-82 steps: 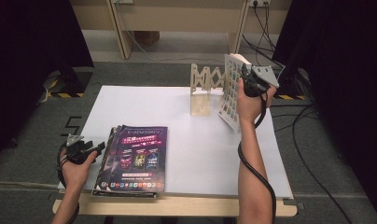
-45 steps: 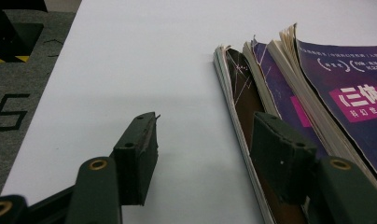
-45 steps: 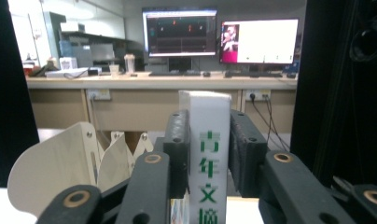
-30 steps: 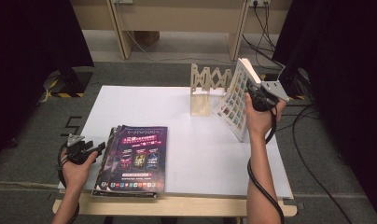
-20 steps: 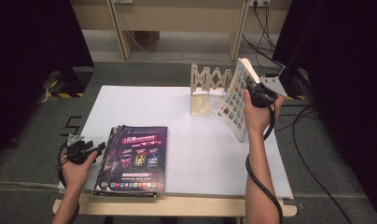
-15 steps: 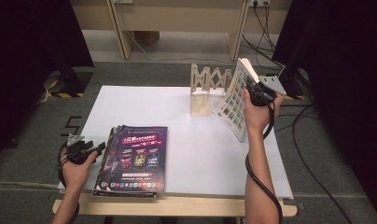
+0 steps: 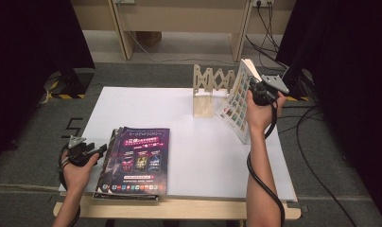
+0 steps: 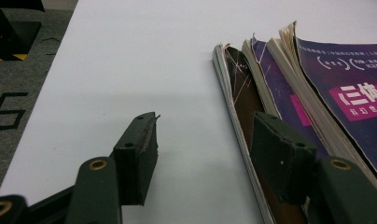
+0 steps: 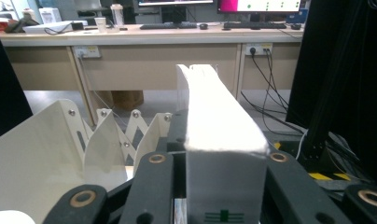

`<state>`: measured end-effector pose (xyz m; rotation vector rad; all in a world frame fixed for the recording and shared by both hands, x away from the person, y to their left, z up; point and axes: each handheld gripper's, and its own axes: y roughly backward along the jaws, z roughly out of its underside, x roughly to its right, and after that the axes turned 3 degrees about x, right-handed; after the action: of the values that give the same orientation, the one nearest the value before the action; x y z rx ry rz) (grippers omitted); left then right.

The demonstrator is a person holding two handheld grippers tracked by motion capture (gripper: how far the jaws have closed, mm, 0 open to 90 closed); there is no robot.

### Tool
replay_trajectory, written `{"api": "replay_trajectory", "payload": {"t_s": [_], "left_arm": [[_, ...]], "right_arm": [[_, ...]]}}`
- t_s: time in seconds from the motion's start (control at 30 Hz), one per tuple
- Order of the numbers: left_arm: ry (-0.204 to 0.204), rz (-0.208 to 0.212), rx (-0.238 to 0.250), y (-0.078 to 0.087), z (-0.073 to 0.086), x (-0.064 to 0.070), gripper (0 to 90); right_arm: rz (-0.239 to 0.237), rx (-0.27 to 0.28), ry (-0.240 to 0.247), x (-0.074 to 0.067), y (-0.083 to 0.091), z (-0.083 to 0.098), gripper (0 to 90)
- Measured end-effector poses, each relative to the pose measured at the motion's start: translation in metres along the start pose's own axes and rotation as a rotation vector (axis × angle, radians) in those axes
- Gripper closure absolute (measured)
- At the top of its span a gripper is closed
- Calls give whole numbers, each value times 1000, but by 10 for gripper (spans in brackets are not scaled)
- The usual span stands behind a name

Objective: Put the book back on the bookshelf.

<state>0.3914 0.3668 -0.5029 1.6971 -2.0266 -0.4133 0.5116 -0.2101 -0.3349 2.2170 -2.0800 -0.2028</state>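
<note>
A thick magazine (image 7: 236,106) with a colourful grid cover stands tilted on its lower edge, just right of a wooden accordion rack (image 7: 212,87). My right gripper (image 7: 255,90) grips its upper edge. In the right gripper view the white page edge (image 9: 219,121) sits between the jaws of my right gripper (image 9: 224,154); they have just been closing and now press both sides. A stack of purple-covered magazines (image 7: 139,158) lies at the front left. My left gripper (image 7: 101,150) rests open at its left edge, one jaw over the stack's spines (image 8: 242,93).
The white table top (image 7: 146,104) spreads between the stack and the rack (image 9: 102,135). Cables trail over the floor to the right. A wooden desk frame stands behind the table, and dark curtains hang on both sides.
Since the earliest frame my right hand has carried the magazine from in front of the rack to its right side and leaned it there. The left hand has not moved.
</note>
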Motion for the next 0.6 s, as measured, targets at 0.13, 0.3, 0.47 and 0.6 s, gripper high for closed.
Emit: {"api": "replay_trajectory", "payload": {"t_s": [0.13, 0.3, 0.47, 0.6], "left_arm": [[3, 0, -4, 0, 0, 0, 408], [0, 0, -2, 0, 0, 0, 408], [3, 1, 0, 0, 0, 0, 408], [2, 0, -2, 0, 0, 0, 408]], "right_arm": [[-6, 31, -27, -3, 7, -1, 746], [-30, 77, -19, -10, 13, -7, 747], [-21, 108, -28, -14, 14, -10, 747], [-4, 123, -16, -14, 11, -10, 747]]}}
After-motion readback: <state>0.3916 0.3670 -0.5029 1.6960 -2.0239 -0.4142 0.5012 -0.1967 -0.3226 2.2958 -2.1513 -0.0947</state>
